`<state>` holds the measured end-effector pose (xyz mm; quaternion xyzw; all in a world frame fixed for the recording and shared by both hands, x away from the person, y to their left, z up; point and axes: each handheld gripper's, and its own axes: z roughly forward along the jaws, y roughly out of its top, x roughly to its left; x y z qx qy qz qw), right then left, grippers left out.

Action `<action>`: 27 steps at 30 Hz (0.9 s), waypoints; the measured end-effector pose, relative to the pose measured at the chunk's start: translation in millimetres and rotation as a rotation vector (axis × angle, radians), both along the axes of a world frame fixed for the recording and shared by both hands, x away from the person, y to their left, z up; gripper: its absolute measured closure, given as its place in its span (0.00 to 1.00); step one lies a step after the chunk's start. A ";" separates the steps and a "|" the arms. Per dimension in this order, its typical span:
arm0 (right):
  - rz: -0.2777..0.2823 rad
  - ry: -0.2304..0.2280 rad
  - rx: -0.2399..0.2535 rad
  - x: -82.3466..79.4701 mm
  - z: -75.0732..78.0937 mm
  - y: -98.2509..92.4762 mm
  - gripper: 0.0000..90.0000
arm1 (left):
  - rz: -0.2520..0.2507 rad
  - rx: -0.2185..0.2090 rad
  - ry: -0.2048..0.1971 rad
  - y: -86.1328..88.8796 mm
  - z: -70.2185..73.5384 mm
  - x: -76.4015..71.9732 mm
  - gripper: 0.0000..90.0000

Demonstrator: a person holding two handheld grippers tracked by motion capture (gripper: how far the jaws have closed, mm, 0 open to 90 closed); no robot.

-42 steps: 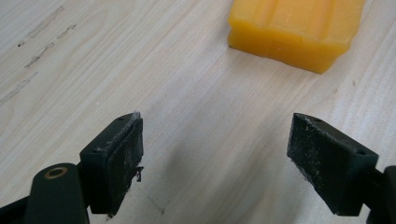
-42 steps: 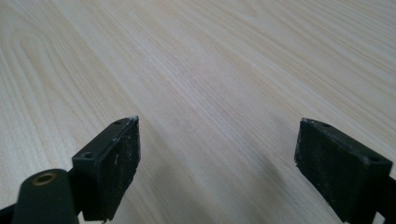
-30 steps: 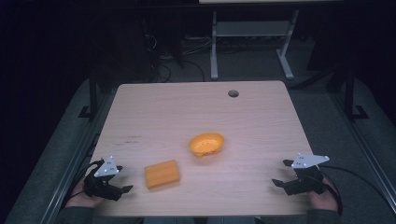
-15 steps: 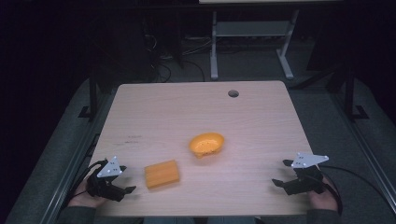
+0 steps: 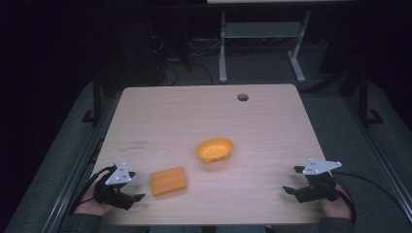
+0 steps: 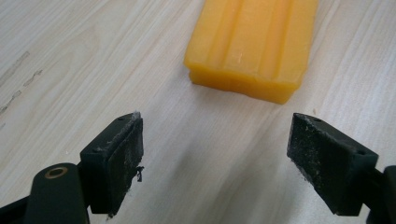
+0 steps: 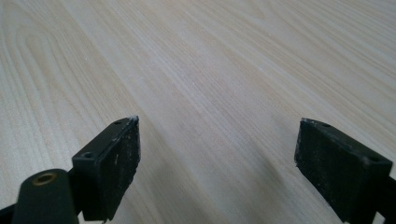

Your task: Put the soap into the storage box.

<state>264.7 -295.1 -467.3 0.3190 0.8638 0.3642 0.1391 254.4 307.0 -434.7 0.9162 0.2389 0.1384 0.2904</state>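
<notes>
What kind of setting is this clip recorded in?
Probably a lab or workshop recording station, not a home: a bare wooden table with a cable hole, loose cables on the dark carpeted floor behind, and a metal desk frame beyond.

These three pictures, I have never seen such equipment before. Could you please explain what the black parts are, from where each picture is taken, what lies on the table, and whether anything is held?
There is no robot here. A person sits at a wooden table and holds a hand tool with a two-jaw claw in each hand: the left claw and the right claw.

The high view comes from a fixed camera above the table. The two close pictures come from small cameras riding on each claw, so the black blocks at the bottom are that claw's own jaws.

On the table lie an orange ridged block and a small orange bowl. The left claw points at the block, just short of it. The right claw faces bare wood. Both claws are open and hold nothing.
</notes>
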 end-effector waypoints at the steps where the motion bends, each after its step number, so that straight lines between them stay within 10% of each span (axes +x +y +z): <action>1: 0.000 0.000 0.000 0.0 0.0 0.0 0.15 | -0.005 0.006 -0.003 -0.7 0.8 0.2 0.20; 27: -0.001 -0.003 0.015 -1.5 -0.5 0.7 0.15 | -0.055 0.040 -0.018 -16.7 14.1 6.0 0.19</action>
